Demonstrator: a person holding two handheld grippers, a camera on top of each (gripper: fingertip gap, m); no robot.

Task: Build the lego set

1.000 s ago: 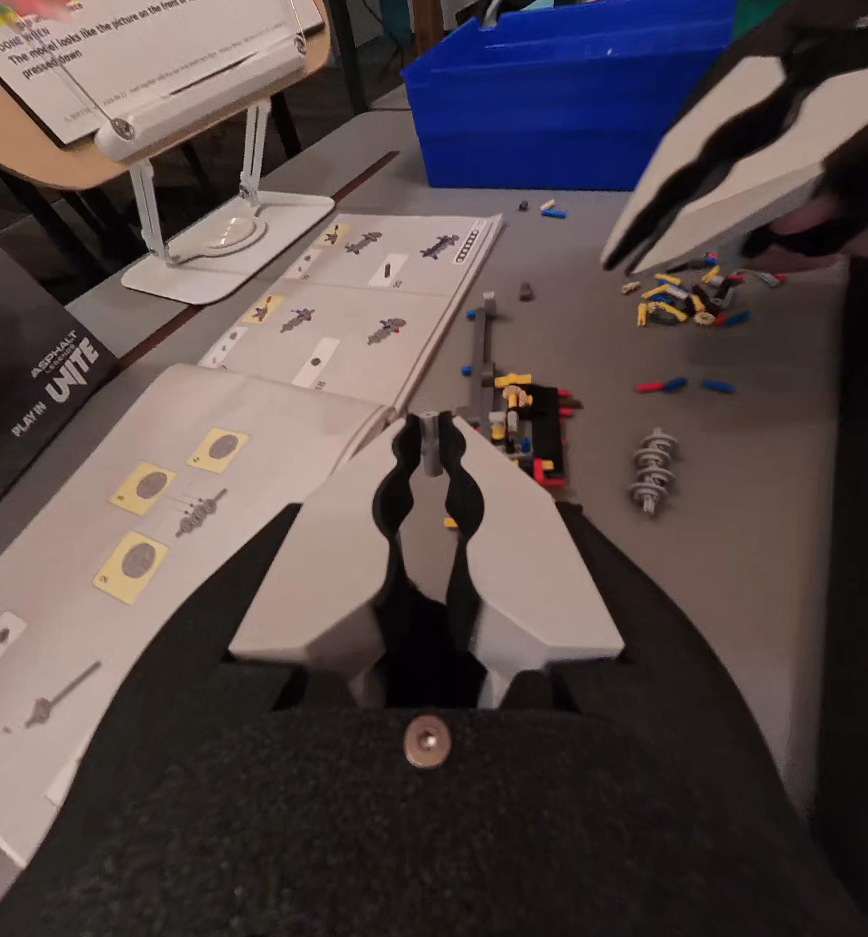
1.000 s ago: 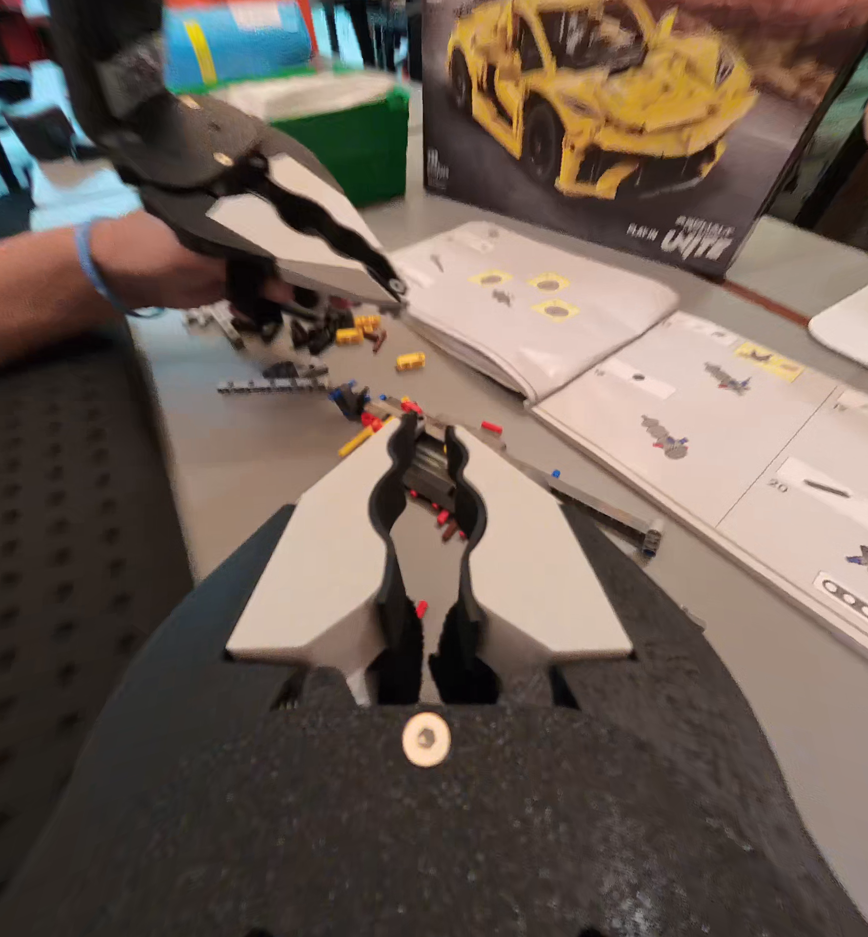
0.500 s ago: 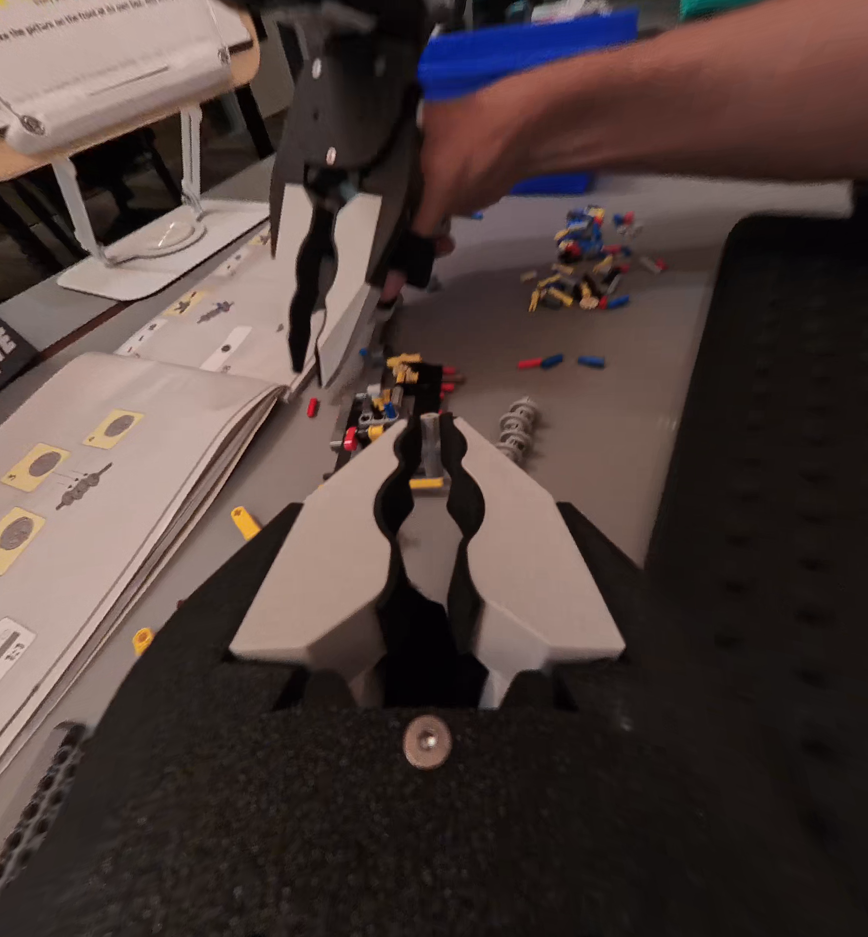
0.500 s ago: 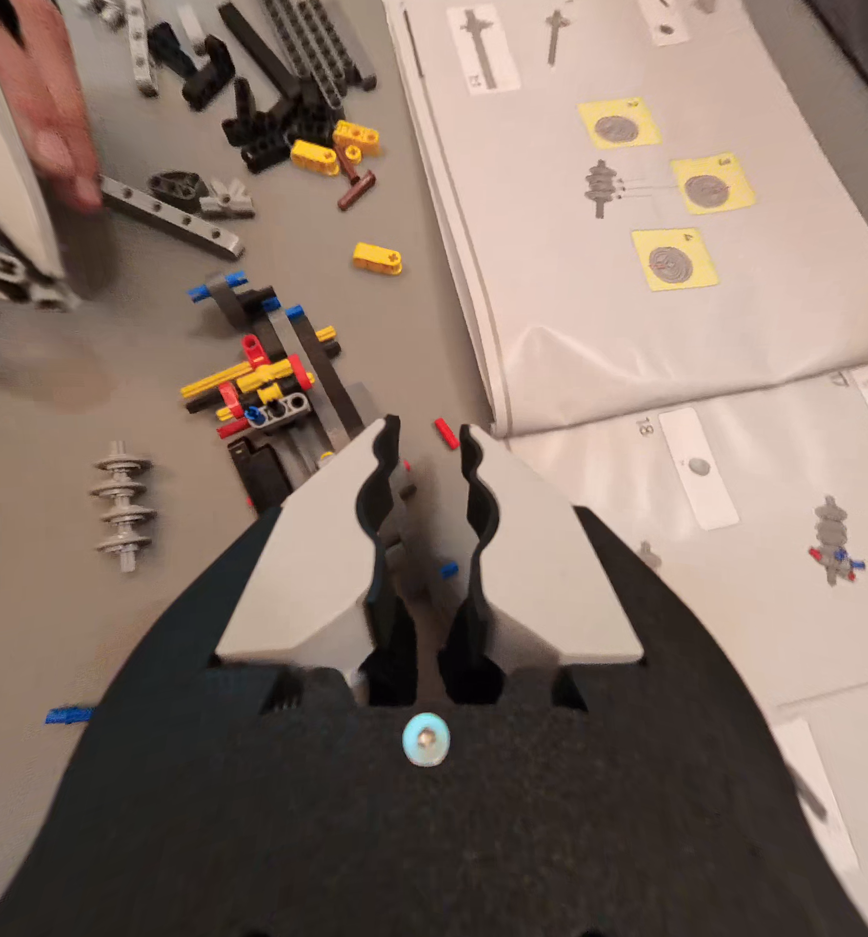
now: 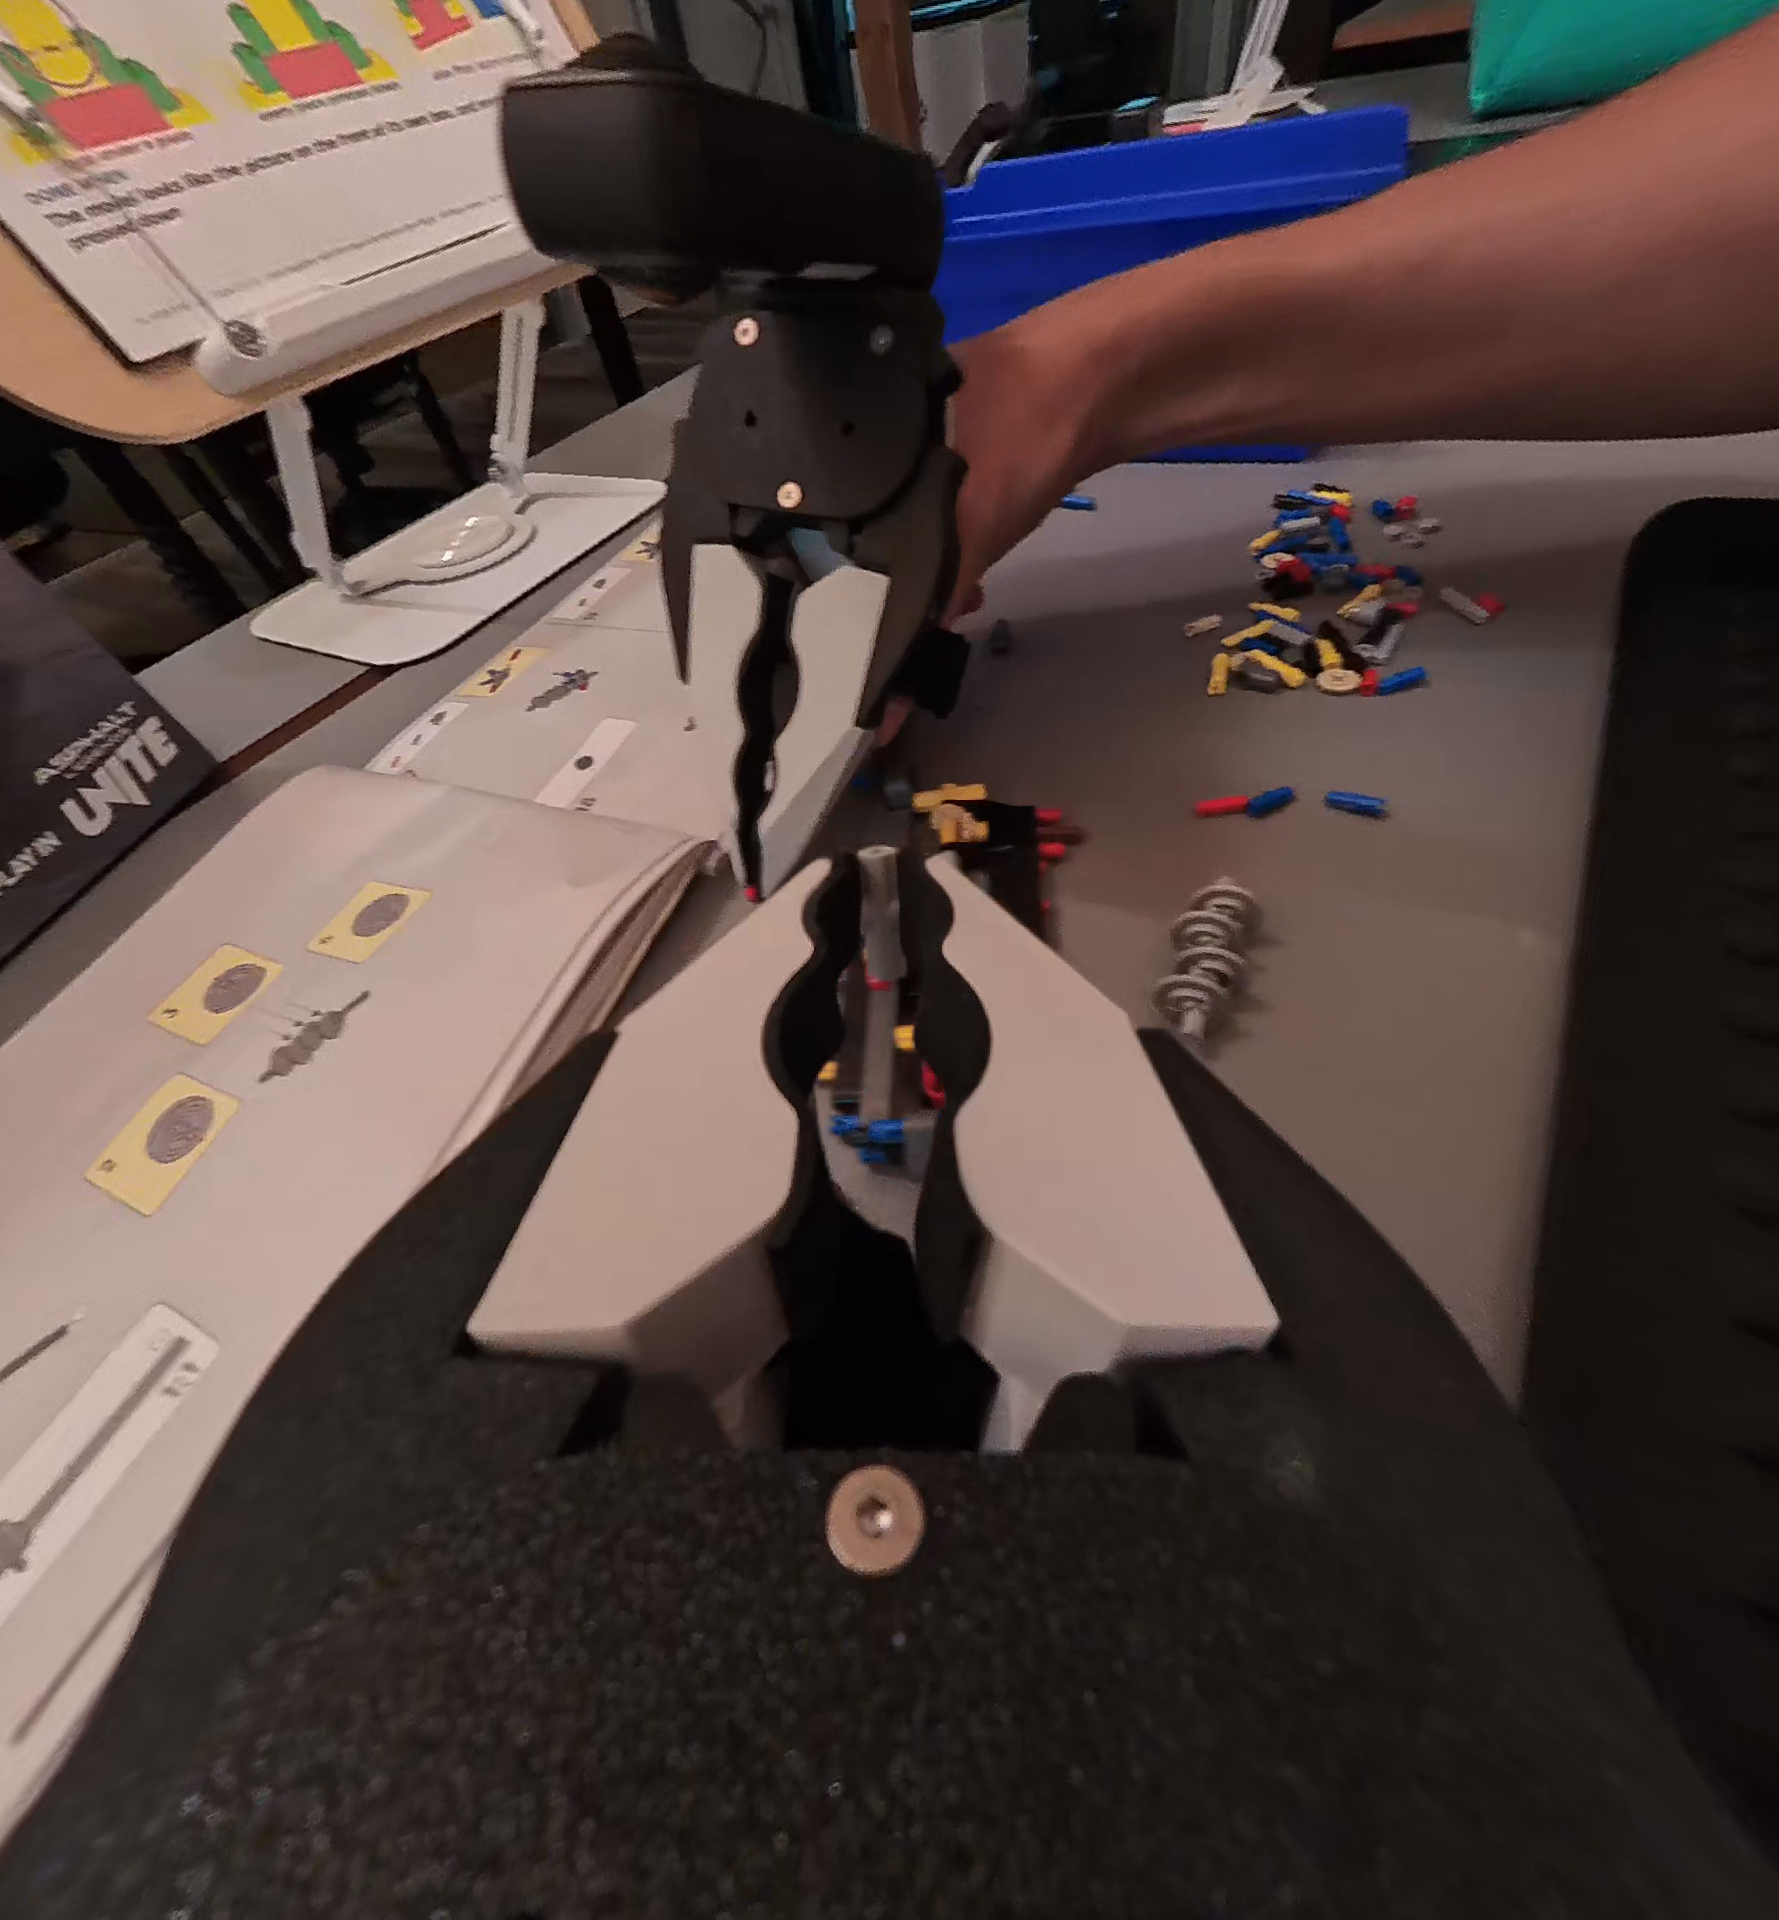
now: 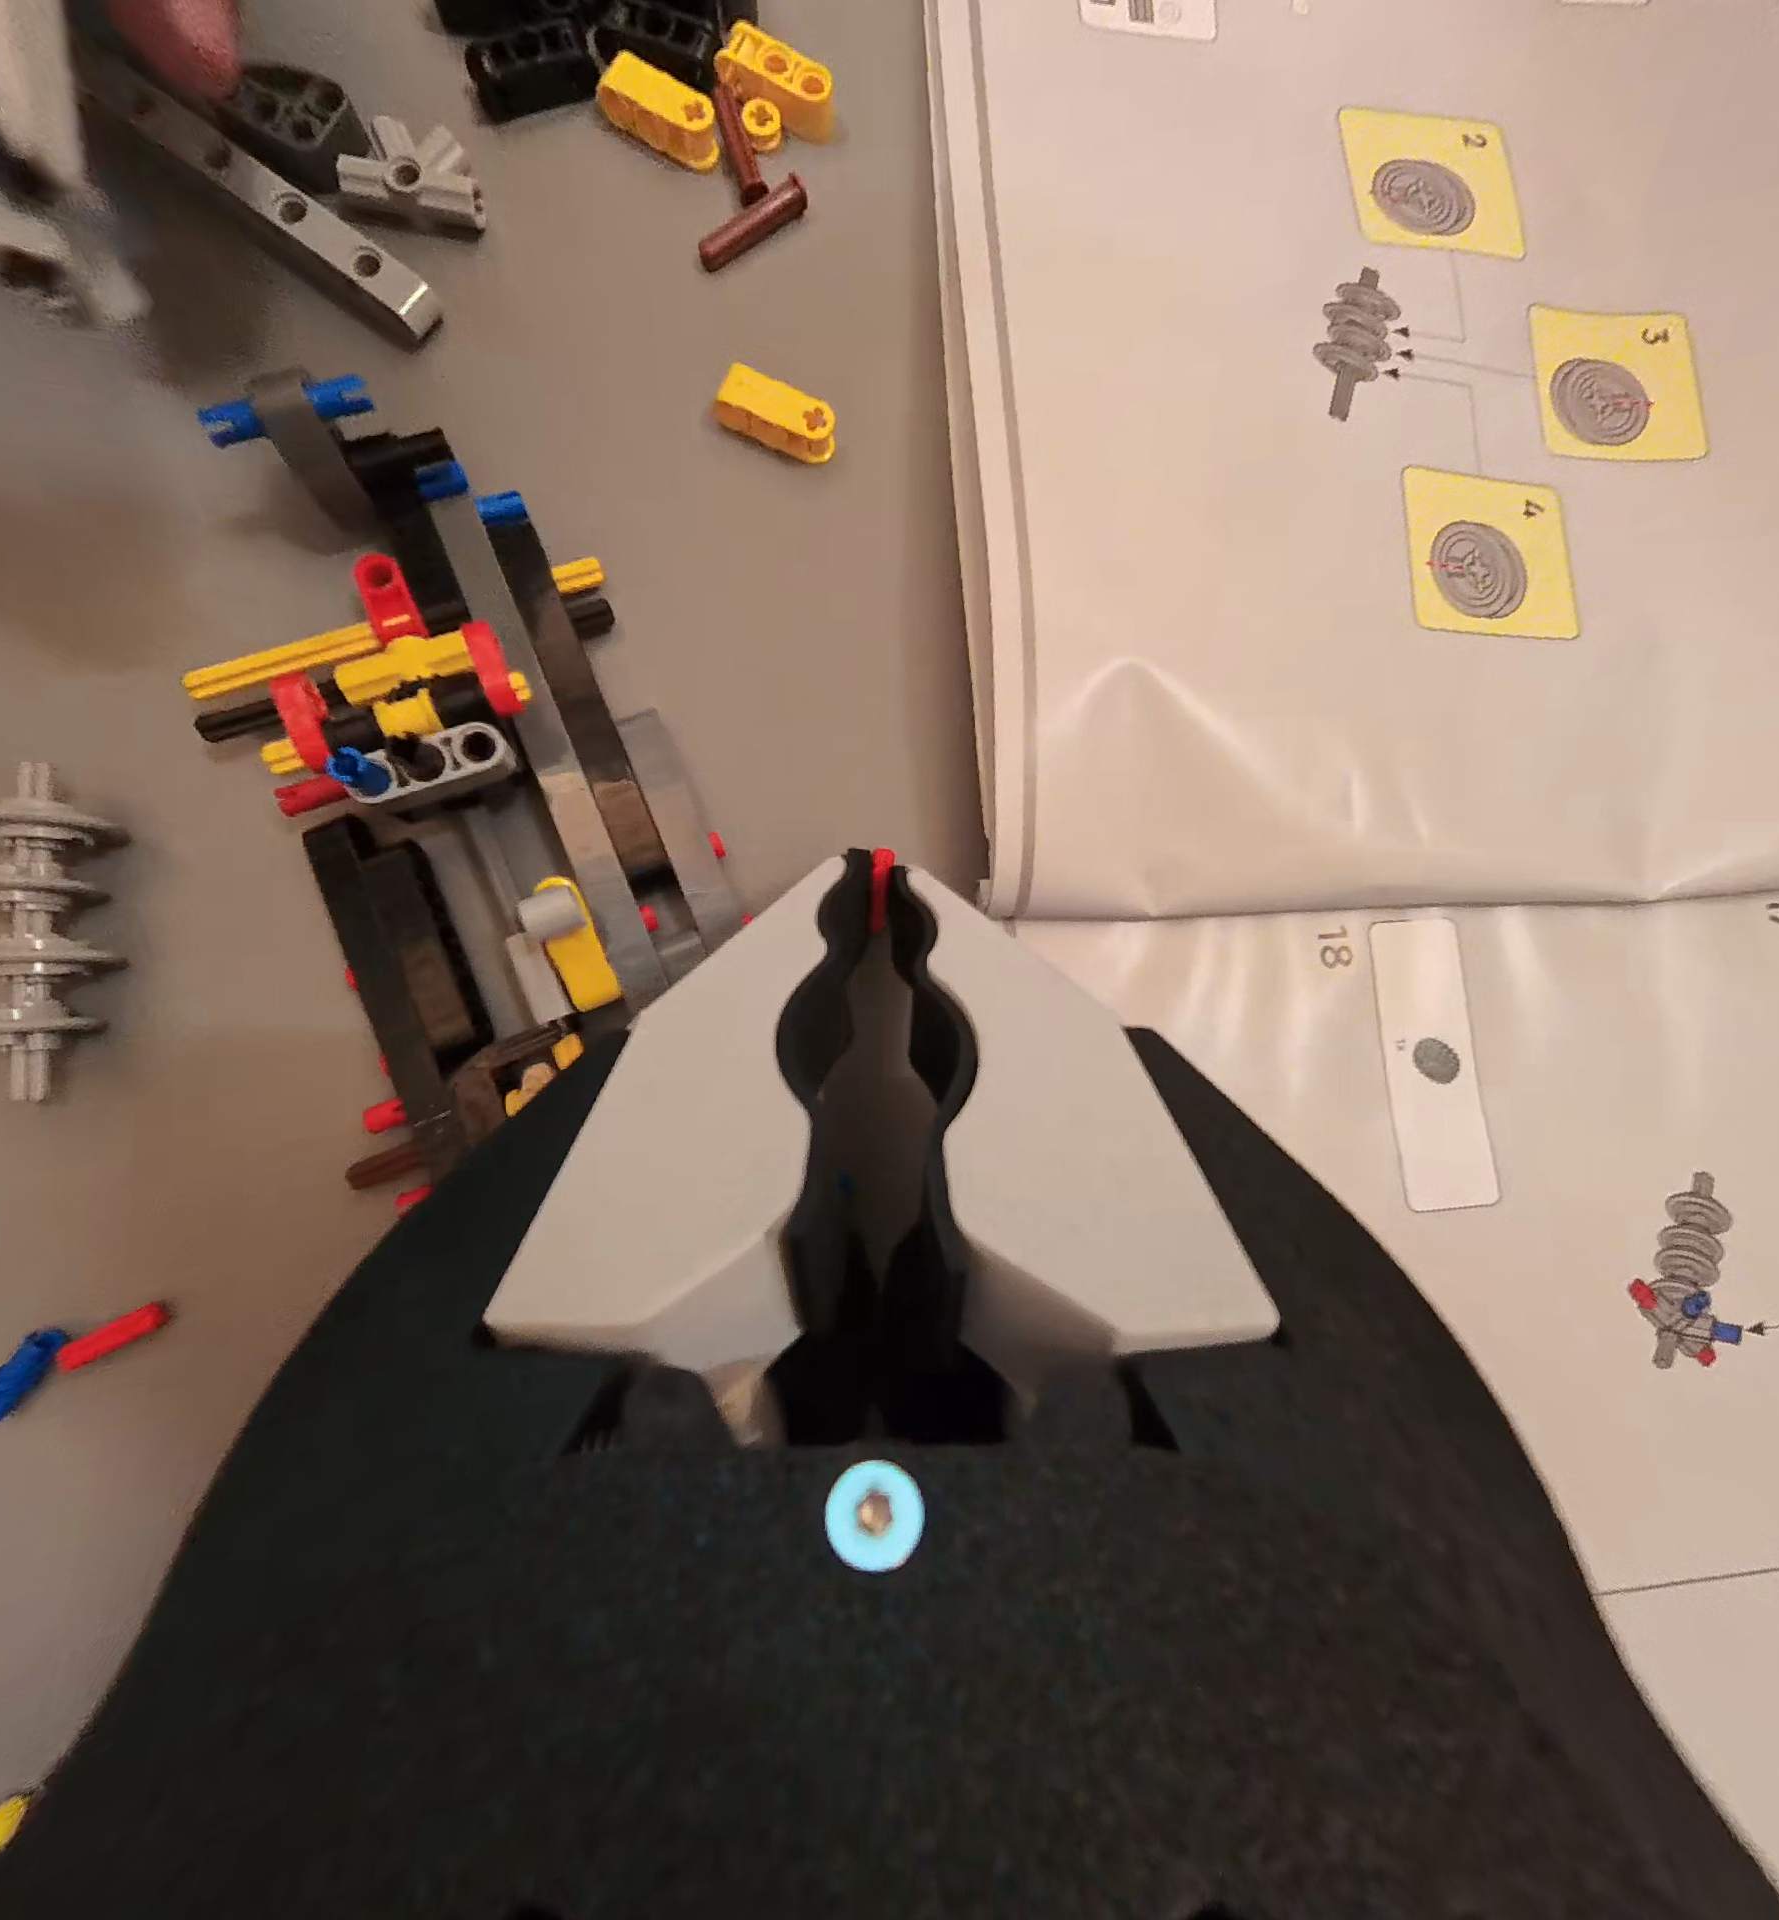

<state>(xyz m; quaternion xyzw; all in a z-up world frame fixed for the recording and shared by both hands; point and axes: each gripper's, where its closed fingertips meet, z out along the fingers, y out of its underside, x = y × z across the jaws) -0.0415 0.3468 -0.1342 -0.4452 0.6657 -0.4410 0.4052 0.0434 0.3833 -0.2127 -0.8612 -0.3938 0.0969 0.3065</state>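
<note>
My left gripper (image 5: pixel 880 883) is shut on a short grey rod-like piece (image 5: pixel 879 914), held upright at its tips above the table. My right gripper (image 6: pixel 877 883) is shut on a small red pin (image 6: pixel 879 891) right beside the open instruction booklet (image 6: pixel 1384 520). In the left wrist view the right gripper (image 5: pixel 755 883) points down with the red pin at its tip, next to the booklet (image 5: pixel 345 987). The partly built black, grey, yellow and red assembly (image 6: pixel 469 748) lies left of my right gripper and also shows in the left wrist view (image 5: pixel 999 831).
A grey axle with several discs (image 6: pixel 33 935) lies left of the assembly. Loose pieces (image 5: pixel 1321 613) lie scattered before a blue bin (image 5: pixel 1176 208). A yellow connector (image 6: pixel 776 412) and red and blue pins (image 6: pixel 64 1351) lie loose. A black mat (image 5: pixel 1737 1039) lies at the right. About 12 cm separates my left fingertips from my right.
My right gripper stood open over the red pin half a second ago and has closed on it. My left gripper keeps hold of the grey piece.
</note>
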